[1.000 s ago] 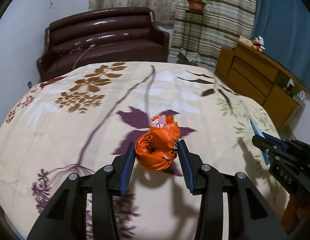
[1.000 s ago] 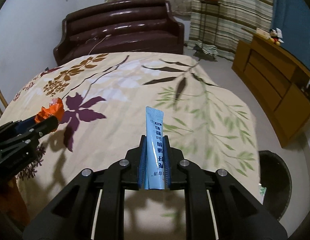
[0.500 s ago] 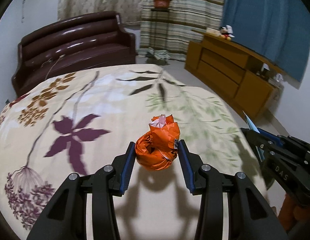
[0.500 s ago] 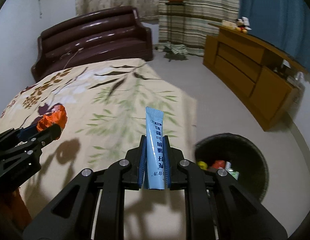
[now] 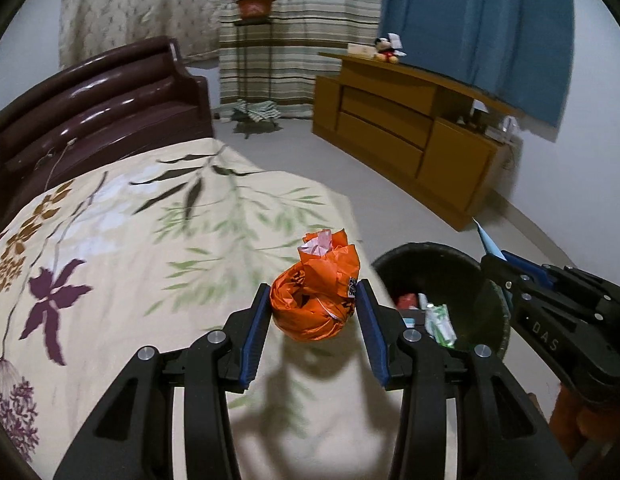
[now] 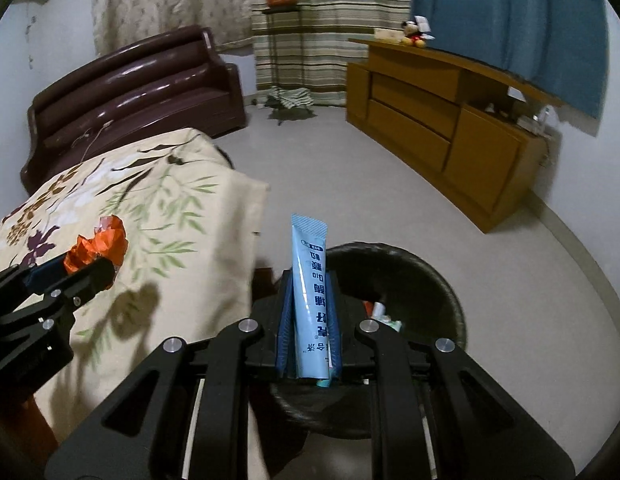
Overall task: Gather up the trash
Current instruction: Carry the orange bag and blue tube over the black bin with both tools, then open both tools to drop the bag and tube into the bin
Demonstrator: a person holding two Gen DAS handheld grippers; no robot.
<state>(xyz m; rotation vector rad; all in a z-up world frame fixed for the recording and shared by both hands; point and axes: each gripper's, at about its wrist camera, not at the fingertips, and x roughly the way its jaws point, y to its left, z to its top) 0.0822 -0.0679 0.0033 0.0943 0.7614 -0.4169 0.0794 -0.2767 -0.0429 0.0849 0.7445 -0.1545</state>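
1. In the left wrist view, the left gripper [image 5: 313, 312] is closed on a crumpled orange bag [image 5: 314, 296], which is pressed between the two blue finger pads [image 5: 254, 340]. A piece of pink and white paper is seen in the top of the bag.
2. The bag is held in the air over the right edge of the bed [image 5: 130, 240], which is covered by a flowered sheet. Just beside this edge, on the floor, a black trash bin [image 5: 437, 260] is seen, with some wrappers inside it.
3. At the right side of the same view, the right gripper [image 5: 505, 276] is seen from the side, above the bin.
4. In the right wrist view, the right gripper [image 6: 310, 320] is closed on a light blue tube [image 6: 310, 292], which is held upright between the pads.
5. The tube is held above the near rim of the trash bin [image 6: 421, 276]; the bin stands on the floor near the corner of the bed [image 6: 182, 240].
6. At the left side, the left gripper [image 6: 86, 268] with the orange bag [image 6: 98, 248] is seen over the bed.
7. A brown sofa [image 6: 134, 84] and a wooden cabinet [image 6: 441, 120] are seen behind.
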